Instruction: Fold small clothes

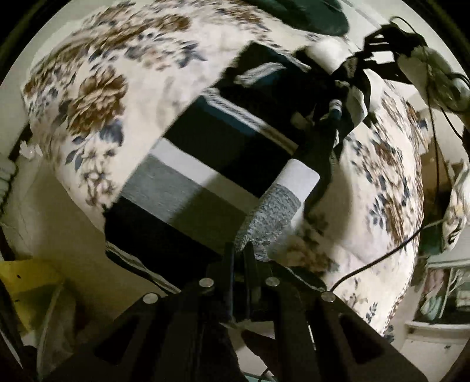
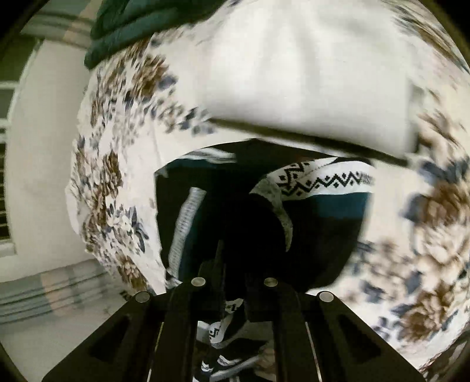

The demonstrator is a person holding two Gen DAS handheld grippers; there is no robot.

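Your left gripper [image 1: 239, 254] is clenched on the sweater [image 1: 205, 164], its two fingers pinching the grey knit end of a sleeve right at the tips. From there the sweater runs away from you across the floral bedsheet [image 1: 97, 82], in bands of black, grey, white and teal, with one edge hanging over the side of the bed near the yellow object [image 1: 26, 282] down at the left.

At the far end of the sweater you can see your right gripper [image 1: 337, 111] holding the dark fabric up off the sheet, a black cable [image 1: 434, 164] trailing from it.

In the right wrist view, your right gripper [image 2: 235, 264] is closed on the sweater [image 2: 323, 205] too: dark cloth is bunched directly between the fingers and a patterned white band hangs below them. Just beyond lies a white pillow [image 2: 308, 73], with a dark green blanket [image 2: 132, 23] farther off at the bed's edge.
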